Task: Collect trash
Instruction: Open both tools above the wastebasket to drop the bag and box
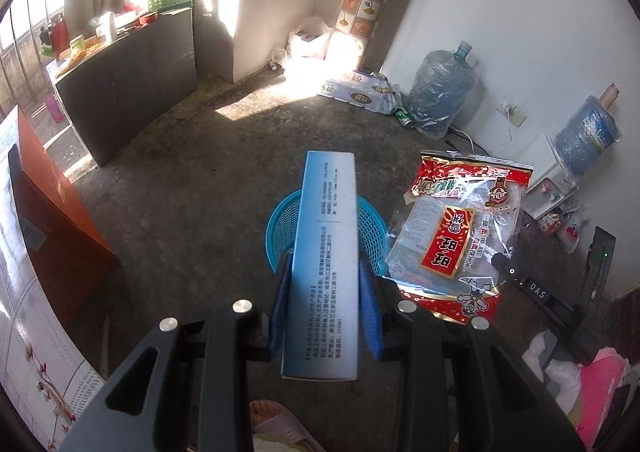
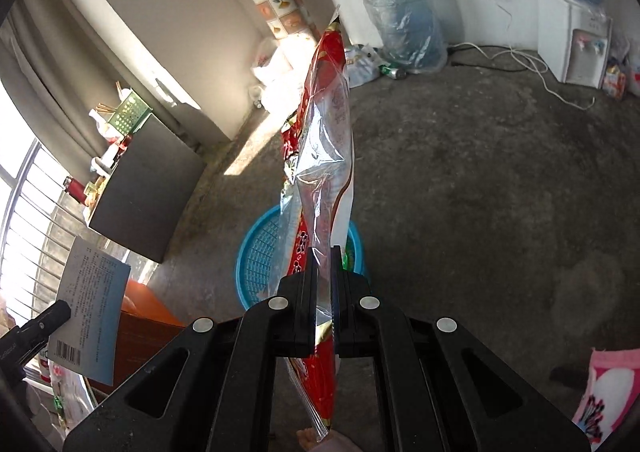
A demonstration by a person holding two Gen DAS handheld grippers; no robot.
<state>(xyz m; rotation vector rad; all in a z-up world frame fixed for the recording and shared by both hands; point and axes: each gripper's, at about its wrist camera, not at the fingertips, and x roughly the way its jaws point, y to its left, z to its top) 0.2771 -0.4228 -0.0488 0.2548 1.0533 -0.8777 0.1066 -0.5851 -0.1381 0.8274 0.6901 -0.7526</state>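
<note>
Cardboard box, pale blue and long, is clamped between the blue pads of the left tool, its far end reaching out over a blue mesh basket that stands on the concrete floor. The right tool is pinched tight on a red and clear snack bag, which hangs edge-on above the same basket. In the left wrist view that bag shows flat, just right of the box. A water jug leans at the far wall
</note>
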